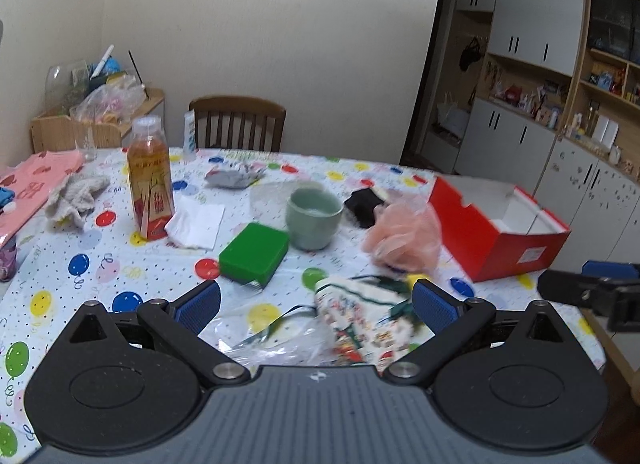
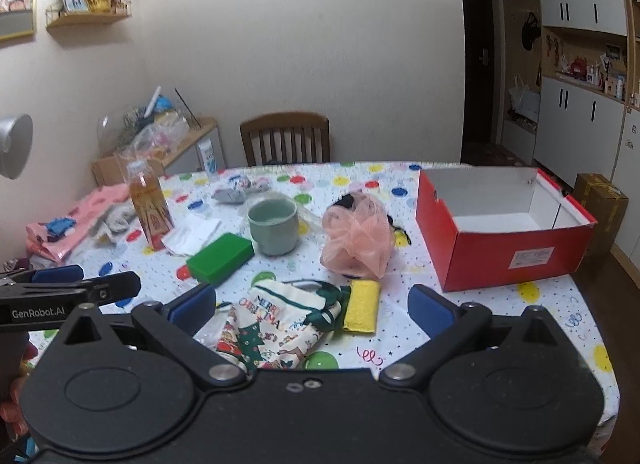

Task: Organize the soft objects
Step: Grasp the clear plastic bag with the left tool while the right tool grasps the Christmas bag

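Two grippers are hovering over one table (image 2: 400, 304) that is wearing a balloon-print cloth. The left gripper (image 1: 316, 304) is spreading its blue ribbed fingers wide, gripping nothing, and the right gripper (image 2: 312, 308) is doing the same.

Taking the one celadon ceramic cup (image 2: 273, 229) as landmark: it is standing upright, round and smooth, and whether anything is lying inside it cannot be told. Just right of it one peach mesh bath pouf (image 2: 357, 242) is sitting, frilly and ball-shaped, partly covering one black soft item (image 1: 362, 204) behind it. Just left and nearer than the cup, one green rectangular block (image 2: 220, 257) is lying flat. Nearer still, one printed fabric Christmas bag (image 2: 276, 324) is lying crumpled between the right gripper's fingers, touching one yellow terry cloth (image 2: 362, 306) folded into a rectangle, with crinkled clear plastic wrap (image 1: 272, 332) just beside it.

Left of the cup, one white folded tissue (image 1: 198, 224) is lying beside one upright plastic tea bottle (image 1: 150, 188); further left one beige knitted rag (image 1: 74, 196) and one pink printed garment (image 1: 32, 184) are resting. Behind the cup one grey crumpled cloth (image 1: 232, 176) is lying.

Well right of the cup, one red cardboard shoebox (image 2: 500, 252) is standing open, white inside, showing only its bare floor.
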A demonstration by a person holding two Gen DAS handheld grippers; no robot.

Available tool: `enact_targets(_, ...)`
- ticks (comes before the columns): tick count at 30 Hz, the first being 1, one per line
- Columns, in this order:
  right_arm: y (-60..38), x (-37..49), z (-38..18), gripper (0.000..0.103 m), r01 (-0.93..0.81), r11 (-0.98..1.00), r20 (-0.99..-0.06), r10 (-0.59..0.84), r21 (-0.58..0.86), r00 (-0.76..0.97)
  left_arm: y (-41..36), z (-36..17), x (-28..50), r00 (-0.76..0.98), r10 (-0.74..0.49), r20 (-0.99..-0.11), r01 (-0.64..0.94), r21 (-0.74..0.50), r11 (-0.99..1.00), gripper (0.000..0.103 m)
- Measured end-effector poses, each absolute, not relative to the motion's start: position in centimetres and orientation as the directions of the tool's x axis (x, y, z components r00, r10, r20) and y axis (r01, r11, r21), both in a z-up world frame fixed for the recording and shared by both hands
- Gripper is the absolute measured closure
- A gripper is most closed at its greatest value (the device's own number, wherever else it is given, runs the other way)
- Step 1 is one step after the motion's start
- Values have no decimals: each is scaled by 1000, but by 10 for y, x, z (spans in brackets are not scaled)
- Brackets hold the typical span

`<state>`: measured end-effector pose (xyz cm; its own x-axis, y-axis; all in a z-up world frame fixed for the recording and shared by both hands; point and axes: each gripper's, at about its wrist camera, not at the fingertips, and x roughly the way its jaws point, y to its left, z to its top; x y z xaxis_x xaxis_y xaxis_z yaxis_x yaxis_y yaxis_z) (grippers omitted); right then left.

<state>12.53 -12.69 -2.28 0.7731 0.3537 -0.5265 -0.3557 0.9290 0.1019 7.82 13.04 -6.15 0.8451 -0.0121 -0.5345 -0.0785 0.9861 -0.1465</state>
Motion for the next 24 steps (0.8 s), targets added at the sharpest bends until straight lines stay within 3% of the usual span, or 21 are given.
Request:
enact_targets(9,-101,165,-67,5,-353,933,-644,316,74,697,153,-115,107,764,6,-645,-104,-114,988,1)
enact_targets(15,-75,186,-98,11,-385,921,-712,305,53,632,170,-145,130,695,-47,-718,-132,-191,973,7)
enact_targets(20,-67,208,-120,20,-358,930,-766,290,84,574,177,-152,142,675,-54,-735,-148,-206,967,12)
enact_targets(24,-61,219,-130,21,-359,928,-785,295,99,544,173,-157,153,669,-72,-740,-97,-183,978,16)
